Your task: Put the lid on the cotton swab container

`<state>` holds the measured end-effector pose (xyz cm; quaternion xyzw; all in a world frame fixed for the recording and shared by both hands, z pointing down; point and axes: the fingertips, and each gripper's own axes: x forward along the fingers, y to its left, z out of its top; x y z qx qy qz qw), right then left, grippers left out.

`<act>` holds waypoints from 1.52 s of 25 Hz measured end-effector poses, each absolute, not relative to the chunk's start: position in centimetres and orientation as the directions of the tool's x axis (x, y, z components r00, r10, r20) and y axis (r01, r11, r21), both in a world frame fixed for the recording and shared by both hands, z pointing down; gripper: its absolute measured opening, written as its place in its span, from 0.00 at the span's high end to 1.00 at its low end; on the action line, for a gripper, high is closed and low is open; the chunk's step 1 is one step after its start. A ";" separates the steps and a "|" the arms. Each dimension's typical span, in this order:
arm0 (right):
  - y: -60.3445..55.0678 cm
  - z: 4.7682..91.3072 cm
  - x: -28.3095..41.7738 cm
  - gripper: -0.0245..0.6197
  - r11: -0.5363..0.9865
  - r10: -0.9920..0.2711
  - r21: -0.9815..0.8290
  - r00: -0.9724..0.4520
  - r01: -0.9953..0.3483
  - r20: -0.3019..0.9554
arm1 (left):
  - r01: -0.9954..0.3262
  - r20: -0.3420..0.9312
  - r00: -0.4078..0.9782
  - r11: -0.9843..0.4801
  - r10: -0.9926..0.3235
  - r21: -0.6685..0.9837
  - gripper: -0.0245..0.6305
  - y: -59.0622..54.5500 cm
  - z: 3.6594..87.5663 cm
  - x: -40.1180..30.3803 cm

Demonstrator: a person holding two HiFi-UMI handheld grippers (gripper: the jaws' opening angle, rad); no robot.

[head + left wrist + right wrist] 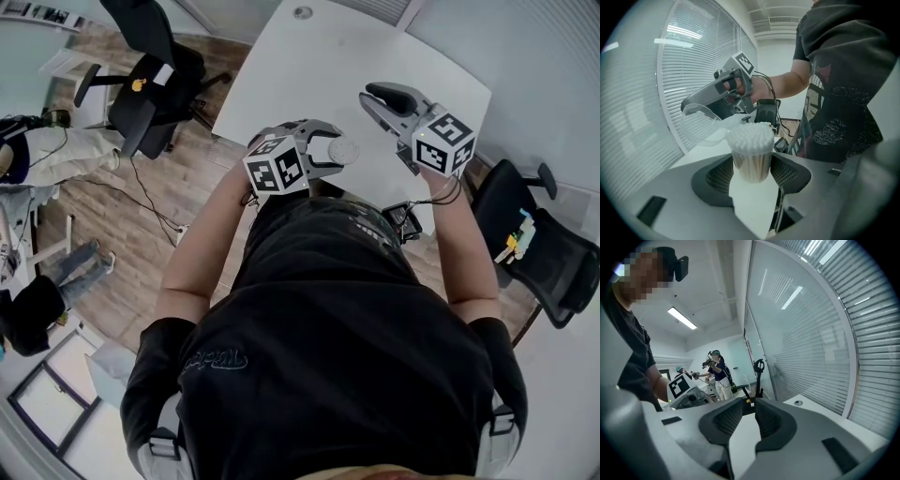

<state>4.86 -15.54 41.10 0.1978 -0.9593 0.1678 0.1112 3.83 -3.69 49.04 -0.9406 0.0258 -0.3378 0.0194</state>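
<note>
A clear round cotton swab container, packed with white-tipped swabs and with no lid on it, stands upright between the pads of my left gripper, which is shut on it. In the head view this container sits at the left gripper, above the near edge of the white table. Seen from the left gripper view, a clear lid hangs from the tip of my right gripper, up and to the left of the container and apart from it. The right gripper has its jaws nearly together; its own view does not show the lid.
A black office chair stands left of the table and another at the right. A small black device with cables lies by the table's near edge. A small round fitting marks the far end. Other people stand further off.
</note>
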 end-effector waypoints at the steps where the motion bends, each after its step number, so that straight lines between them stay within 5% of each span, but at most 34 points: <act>1: -15.5 41.2 4.9 0.82 0.865 -0.340 -0.280 -0.897 -0.416 0.284 | -0.033 0.636 0.769 -0.998 -0.059 -0.053 0.57 -3.7 49.1 3.8; 38: -13.2 40.5 4.2 0.82 0.914 -0.116 -0.351 -0.959 -0.205 0.259 | -0.051 0.671 0.740 -0.999 -0.050 -0.019 0.57 -5.8 50.8 4.8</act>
